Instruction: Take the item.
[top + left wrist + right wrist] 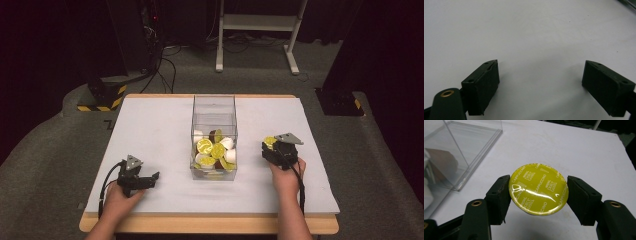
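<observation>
Dark room, carpeted floor, white-topped table in the high view. Clear box at centre, heaped with yellow-lidded and white capsules. Right gripper just right of the box, clamped on a yellow capsule. Left gripper low at the near left, well apart from everything.

Left gripper view: jaws spread wide over bare white surface, nothing between them.

Right gripper view: yellow capsule pinched at its rim, foil lid up. Likely risk: thin rim grip, so possible slipping or tilting; box wall close at left, liable to be bumped.
</observation>
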### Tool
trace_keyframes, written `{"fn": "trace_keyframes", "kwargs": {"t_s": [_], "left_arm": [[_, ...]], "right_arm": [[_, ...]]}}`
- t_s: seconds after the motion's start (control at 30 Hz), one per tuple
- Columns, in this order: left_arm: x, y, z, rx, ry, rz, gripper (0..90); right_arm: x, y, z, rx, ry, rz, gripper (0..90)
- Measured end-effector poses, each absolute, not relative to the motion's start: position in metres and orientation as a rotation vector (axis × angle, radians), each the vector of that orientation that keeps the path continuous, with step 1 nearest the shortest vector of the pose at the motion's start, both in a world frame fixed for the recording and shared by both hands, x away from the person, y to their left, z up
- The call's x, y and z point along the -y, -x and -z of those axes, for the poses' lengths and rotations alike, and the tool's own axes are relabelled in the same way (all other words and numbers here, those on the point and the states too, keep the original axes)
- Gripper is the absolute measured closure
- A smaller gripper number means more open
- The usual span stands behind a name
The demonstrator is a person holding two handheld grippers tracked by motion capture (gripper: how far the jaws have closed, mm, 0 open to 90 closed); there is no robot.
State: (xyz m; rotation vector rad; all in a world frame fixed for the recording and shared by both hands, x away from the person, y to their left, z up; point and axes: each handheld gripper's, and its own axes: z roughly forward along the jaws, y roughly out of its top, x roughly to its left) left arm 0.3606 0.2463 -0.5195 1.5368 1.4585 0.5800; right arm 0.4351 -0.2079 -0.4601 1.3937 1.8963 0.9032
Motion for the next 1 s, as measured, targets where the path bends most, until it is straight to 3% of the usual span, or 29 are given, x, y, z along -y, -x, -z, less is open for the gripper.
{"fn": "trace_keyframes", "kwargs": {"t_s": [0.5, 1.0], "left_arm": [[-0.246, -0.36, 0.52, -1.457, -1.542, -0.581, 14.5], [-0.246, -0.36, 0.52, -1.457, -1.541, -0.581, 14.5]], "right_arm": [[0.205, -0.469, 0.475, -1.921, -1.403, -0.831, 38.2], [0.201, -0.476, 0.487, -1.944, -1.428, -0.805, 38.1]]}}
